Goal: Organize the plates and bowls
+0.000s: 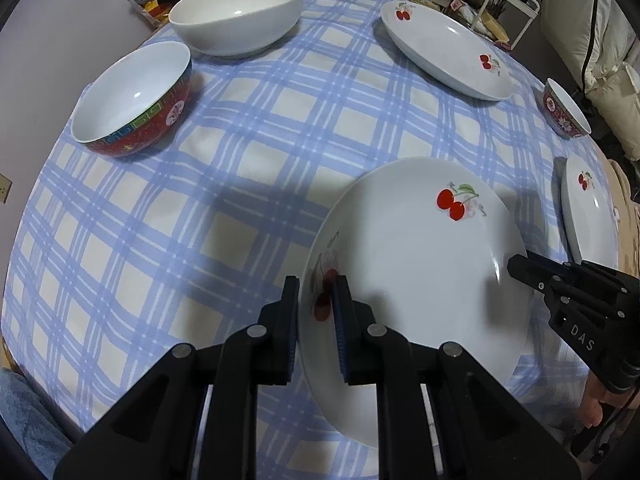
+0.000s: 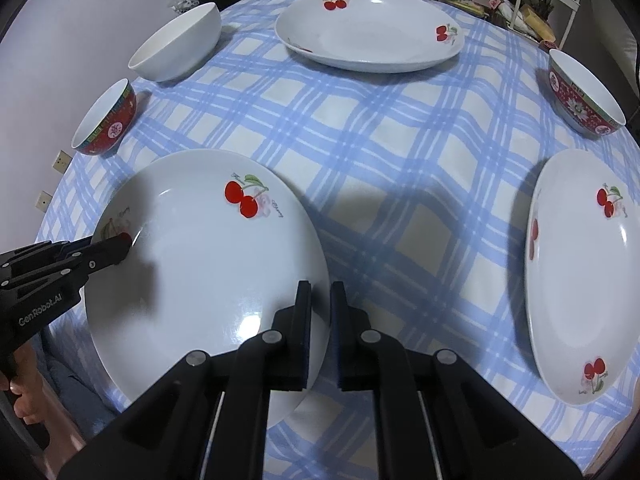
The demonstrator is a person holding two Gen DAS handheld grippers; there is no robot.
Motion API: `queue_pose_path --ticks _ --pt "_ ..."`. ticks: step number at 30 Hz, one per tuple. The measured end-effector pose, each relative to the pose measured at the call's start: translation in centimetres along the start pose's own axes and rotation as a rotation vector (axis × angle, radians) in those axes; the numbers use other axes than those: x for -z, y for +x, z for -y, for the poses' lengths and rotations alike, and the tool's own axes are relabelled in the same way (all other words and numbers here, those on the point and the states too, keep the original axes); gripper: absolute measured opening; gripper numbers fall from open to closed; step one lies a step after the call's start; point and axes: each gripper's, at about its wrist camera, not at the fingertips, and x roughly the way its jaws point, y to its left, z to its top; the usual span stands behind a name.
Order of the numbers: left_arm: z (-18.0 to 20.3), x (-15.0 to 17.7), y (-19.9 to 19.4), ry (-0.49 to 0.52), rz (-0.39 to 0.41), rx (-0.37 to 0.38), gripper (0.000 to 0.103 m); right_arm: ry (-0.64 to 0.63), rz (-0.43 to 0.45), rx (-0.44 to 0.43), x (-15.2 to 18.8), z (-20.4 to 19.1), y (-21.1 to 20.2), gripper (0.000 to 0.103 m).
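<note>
Plate held: white round ceramic plate with red cherries (image 1: 416, 264), gripped at both rims above the blue-and-white checked tablecloth (image 1: 200, 216).
Left gripper (image 1: 316, 292): nearly closed, pinching the plate's left rim.
Right gripper (image 2: 320, 292): closed down on the opposite rim.
Beyond: red patterned bowl (image 1: 136, 100), plain white bowl (image 1: 236, 12), another cherry plate (image 2: 368, 30).

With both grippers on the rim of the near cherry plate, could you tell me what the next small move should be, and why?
Probably lift the near plate straight up, both sides together. The left gripper and right gripper each have their jaws closed on opposite rims, so it looks secured. The other cherry plates lie apart on the tablecloth, and a level lift clears it to stack there.
</note>
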Motion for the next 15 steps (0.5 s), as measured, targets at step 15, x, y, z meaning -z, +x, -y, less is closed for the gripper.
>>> queue_pose_path --ticks 15 --pt "0.85 -0.22 0.57 0.056 -0.029 -0.013 0.017 0.043 -0.023 -0.018 -0.21 0.62 -0.23 0.01"
